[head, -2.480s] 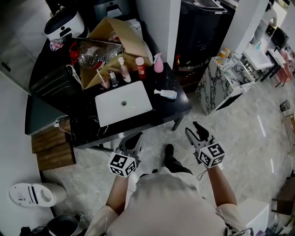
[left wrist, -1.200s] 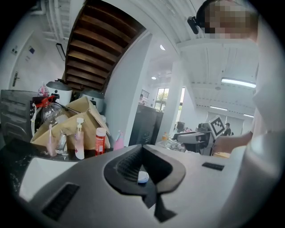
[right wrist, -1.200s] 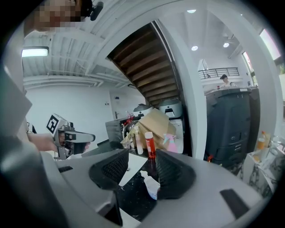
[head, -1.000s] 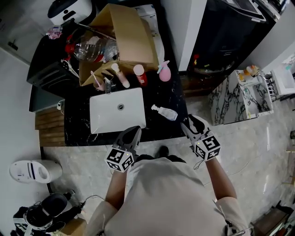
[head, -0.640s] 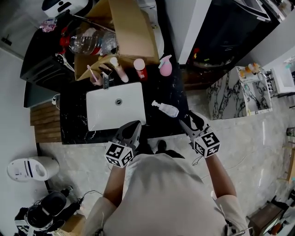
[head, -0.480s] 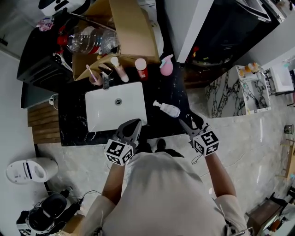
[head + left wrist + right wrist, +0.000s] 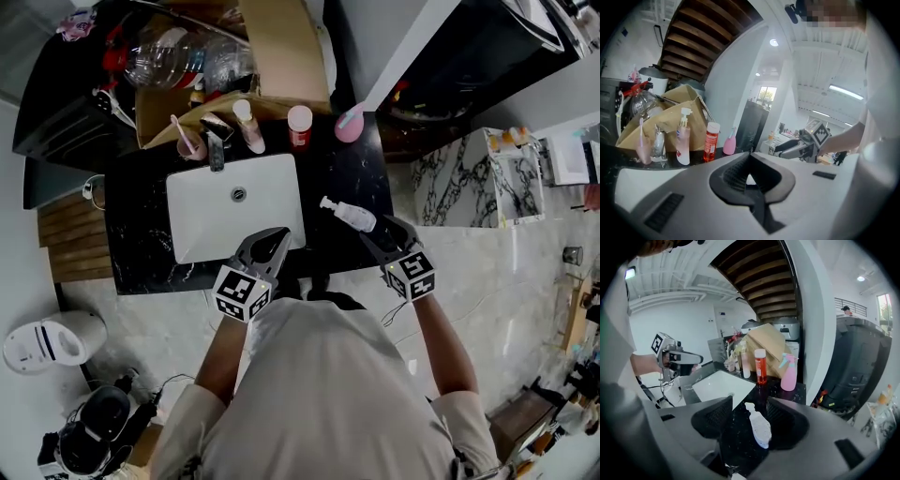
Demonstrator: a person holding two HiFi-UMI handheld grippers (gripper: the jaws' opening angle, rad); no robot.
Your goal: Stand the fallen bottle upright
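Pale marble flooring is seen around a black table (image 7: 141, 234), which is set against the wall so that its white sink (image 7: 202, 220) can be reached from the front edge. An open cardboard box (image 7: 281, 47) is kept at the back, out of the washing space, apparently for storage. The left tongs (image 7: 750, 176) are held with their jaws together and nothing between them, low over the front rim of the sink; they are judged to be kept in reserve, clear of the work. The right tongs (image 7: 749, 411) are pointed down over the right part of the table with their jaws opening, so that the bottle may be straddled. A pump bottle (image 7: 248, 127), a red bottle (image 7: 300, 125) and a pink sprayer (image 7: 349, 124) are stood upright in a row behind the sink, within reach of the tap (image 7: 215, 150). The fallen bottle (image 7: 352, 216) is lying on its side on the table just right of the sink, its pump end toward the basin; in the right gripper view it is framed between the jaws, but no pad is pressed on it. No brand or lettering can be read: the labels are too small, and only square markers are shown on the cubes.
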